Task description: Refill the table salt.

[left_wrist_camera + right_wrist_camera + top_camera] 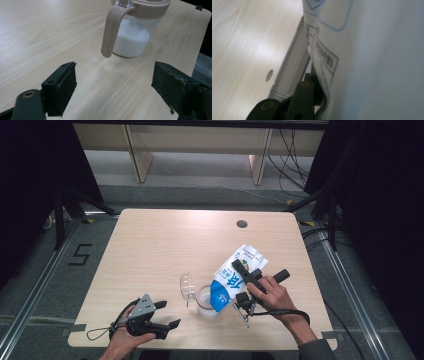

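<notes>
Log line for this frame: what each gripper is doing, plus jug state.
right gripper: shut on pouch, tipped over jug | left gripper: open, idle on table | jug: lid open, part full of white

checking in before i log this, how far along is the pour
Done: the jug already holds white milk, about half full, lid open. In hand: the right gripper clamps the tilted bag, its low end over the jug's mouth. The left gripper waits open beside it. Left: finish pouring, set the bag down.
</notes>
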`<state>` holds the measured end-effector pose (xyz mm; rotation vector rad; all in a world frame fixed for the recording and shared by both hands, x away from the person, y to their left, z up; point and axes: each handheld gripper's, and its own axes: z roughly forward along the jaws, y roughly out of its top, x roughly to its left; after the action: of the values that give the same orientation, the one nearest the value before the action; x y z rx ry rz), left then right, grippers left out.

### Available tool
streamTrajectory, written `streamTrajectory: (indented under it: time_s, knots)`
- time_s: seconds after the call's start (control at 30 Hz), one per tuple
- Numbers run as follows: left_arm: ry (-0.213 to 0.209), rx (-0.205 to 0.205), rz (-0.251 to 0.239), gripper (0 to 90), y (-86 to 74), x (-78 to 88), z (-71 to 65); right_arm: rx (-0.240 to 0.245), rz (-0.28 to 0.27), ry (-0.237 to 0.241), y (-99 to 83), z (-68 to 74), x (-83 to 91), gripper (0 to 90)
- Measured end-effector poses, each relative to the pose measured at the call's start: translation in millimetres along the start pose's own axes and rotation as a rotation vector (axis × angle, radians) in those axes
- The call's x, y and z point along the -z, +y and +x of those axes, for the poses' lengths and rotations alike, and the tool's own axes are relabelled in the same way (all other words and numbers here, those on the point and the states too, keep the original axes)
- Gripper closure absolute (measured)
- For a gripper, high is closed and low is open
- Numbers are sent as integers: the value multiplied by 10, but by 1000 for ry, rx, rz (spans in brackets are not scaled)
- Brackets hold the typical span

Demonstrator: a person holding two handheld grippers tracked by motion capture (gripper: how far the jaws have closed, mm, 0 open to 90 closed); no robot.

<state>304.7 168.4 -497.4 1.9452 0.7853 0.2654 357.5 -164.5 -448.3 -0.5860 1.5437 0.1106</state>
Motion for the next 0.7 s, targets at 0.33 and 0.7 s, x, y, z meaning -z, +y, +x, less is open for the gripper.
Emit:
streamTrajectory:
  time_s: [0.33,0.7]
  knots:
    - [-1,-1,0,189,0,-1,0,-14,1,6,5,10,-1,790]
    - [0,1,0,191,-2,-2,-2,-7,0,-6,-5,-16,6,800]
